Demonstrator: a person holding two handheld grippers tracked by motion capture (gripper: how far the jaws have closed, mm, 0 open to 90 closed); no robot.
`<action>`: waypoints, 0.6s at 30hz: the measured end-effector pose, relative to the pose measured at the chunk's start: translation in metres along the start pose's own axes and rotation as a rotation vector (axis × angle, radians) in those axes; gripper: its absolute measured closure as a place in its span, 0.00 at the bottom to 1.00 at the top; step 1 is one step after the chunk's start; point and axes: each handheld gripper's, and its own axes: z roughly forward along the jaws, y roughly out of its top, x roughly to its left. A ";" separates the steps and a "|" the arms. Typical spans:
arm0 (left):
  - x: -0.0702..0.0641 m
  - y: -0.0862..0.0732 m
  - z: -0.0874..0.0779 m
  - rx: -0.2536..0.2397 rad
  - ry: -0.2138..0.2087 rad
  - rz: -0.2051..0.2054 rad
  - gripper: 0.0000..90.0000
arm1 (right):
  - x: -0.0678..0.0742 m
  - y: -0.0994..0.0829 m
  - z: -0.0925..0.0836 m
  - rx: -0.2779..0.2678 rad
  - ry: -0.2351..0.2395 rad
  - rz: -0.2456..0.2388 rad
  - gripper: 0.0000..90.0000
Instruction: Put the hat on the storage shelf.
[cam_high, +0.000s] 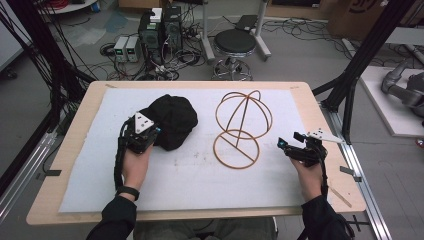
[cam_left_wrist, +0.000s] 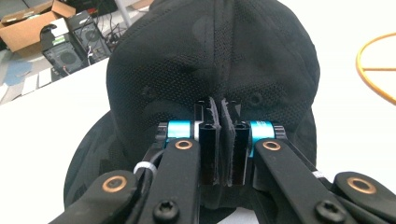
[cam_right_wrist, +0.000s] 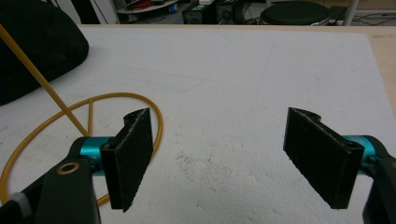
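We see the left tool (cam_high: 150, 134) clamped on the near edge of the black cap (cam_high: 172, 120), which lies left of the wire stand (cam_high: 240, 131), while the right tool (cam_high: 292, 145), jaws apart, waits right of the stand.

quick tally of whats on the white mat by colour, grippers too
black: 1, the cap
gold: 1, the wire hat stand
grippers: 2, the left gripper shut on the cap's fabric, the right gripper open over the white mat
total: 4
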 end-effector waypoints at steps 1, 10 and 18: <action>0.002 0.000 -0.002 -0.011 -0.006 -0.003 0.96 | 0.000 0.000 0.000 0.000 0.000 0.000 0.26; 0.020 0.002 -0.020 -0.101 -0.020 -0.095 0.97 | 0.001 0.000 0.000 0.003 0.000 0.004 0.26; 0.029 0.016 -0.034 -0.158 -0.030 -0.142 0.98 | 0.002 0.000 0.000 0.004 -0.001 0.004 0.26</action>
